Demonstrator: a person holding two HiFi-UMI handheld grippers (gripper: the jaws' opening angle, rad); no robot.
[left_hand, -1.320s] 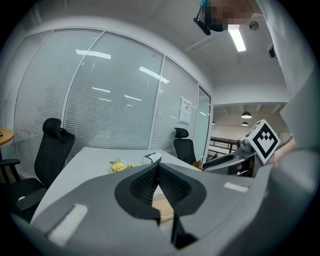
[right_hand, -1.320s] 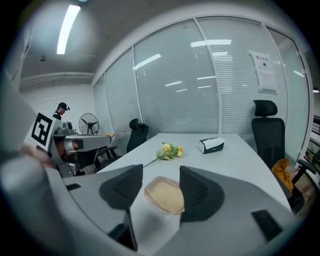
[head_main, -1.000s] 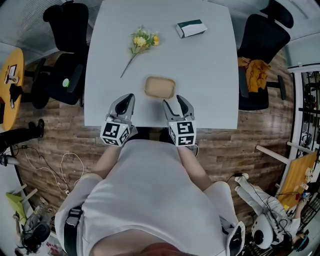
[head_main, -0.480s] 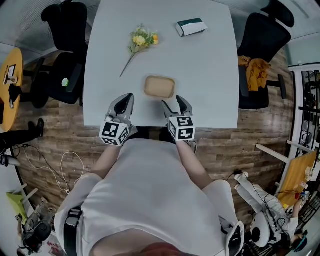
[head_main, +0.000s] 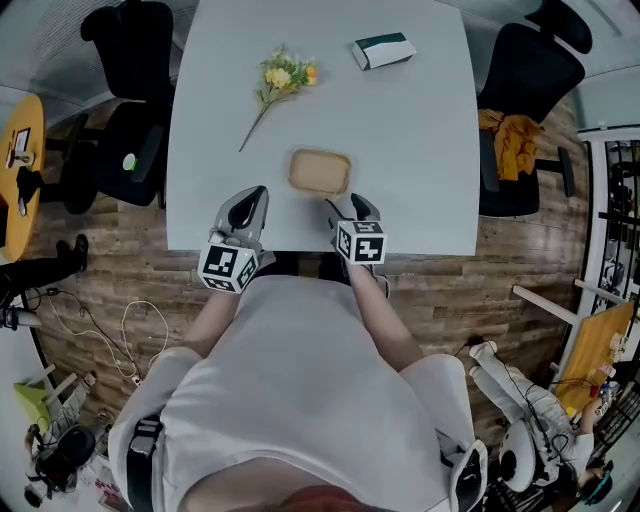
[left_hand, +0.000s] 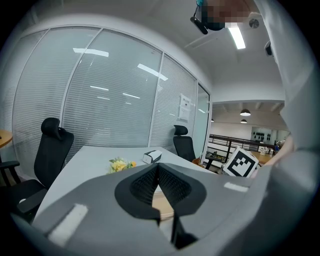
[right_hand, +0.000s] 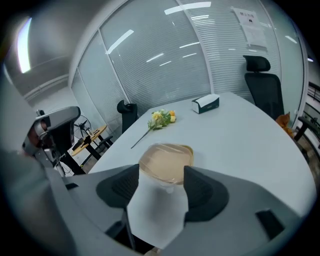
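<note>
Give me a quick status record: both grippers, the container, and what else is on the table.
Left gripper: jaws together, empty, over the near edge of the table, left of the container.
Right gripper: jaws apart, empty, aimed at the container, just short of it.
Container: tan, shallow, flat on the table, untouched.
Flowers: yellow bunch, far left of the table.
Box: white and green, far right.
Chairs: black, one on each side.

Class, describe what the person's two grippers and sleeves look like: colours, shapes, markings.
The left gripper and right gripper have grey bodies with two curved jaws lined with black ribbed pads. Each carries a white cube printed with black square markers. The person wears a white short-sleeved shirt.
</note>
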